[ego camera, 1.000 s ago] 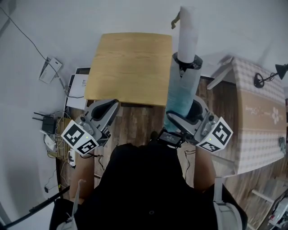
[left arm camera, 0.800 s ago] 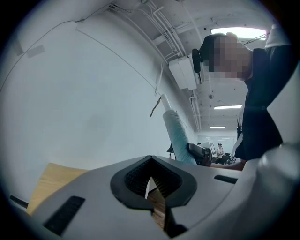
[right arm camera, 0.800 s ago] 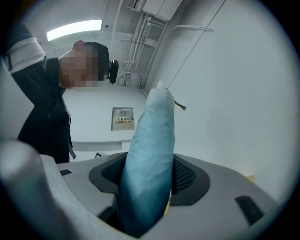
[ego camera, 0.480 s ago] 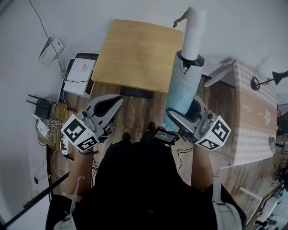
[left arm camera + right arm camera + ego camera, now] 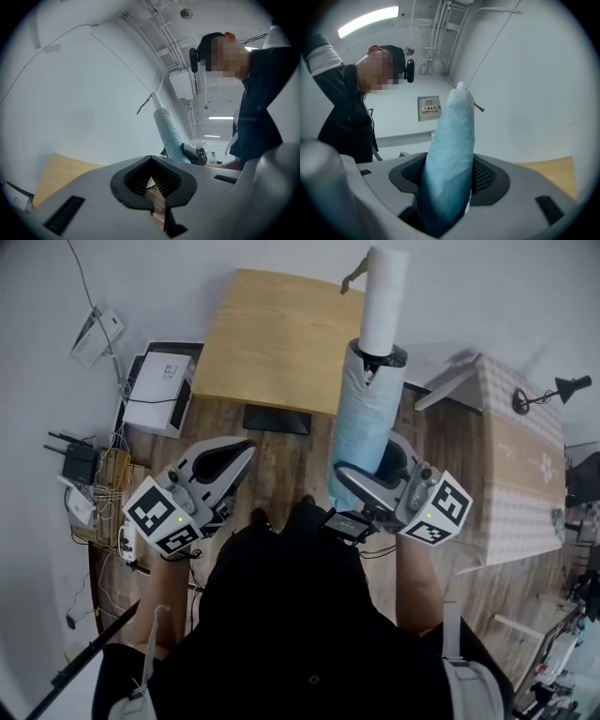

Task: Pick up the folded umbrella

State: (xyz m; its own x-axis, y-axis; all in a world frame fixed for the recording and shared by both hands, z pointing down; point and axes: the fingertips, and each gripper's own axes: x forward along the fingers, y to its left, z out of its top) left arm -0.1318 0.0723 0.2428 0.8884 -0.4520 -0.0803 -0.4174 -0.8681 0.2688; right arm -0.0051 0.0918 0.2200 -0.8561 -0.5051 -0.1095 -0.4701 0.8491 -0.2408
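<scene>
Wall cabinet (image 5: 429, 108), right gripper view: one label (image 5: 428, 109), a yellow band with dark characters over a red strip, too small to read with certainty. No other text, brand or number is legible.

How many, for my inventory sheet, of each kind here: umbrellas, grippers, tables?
Umbrellas: 1, the umbrella
Grippers: 2, the left gripper and the right gripper
Tables: 2, the wooden table and the cloth-covered table
Total: 5
</scene>
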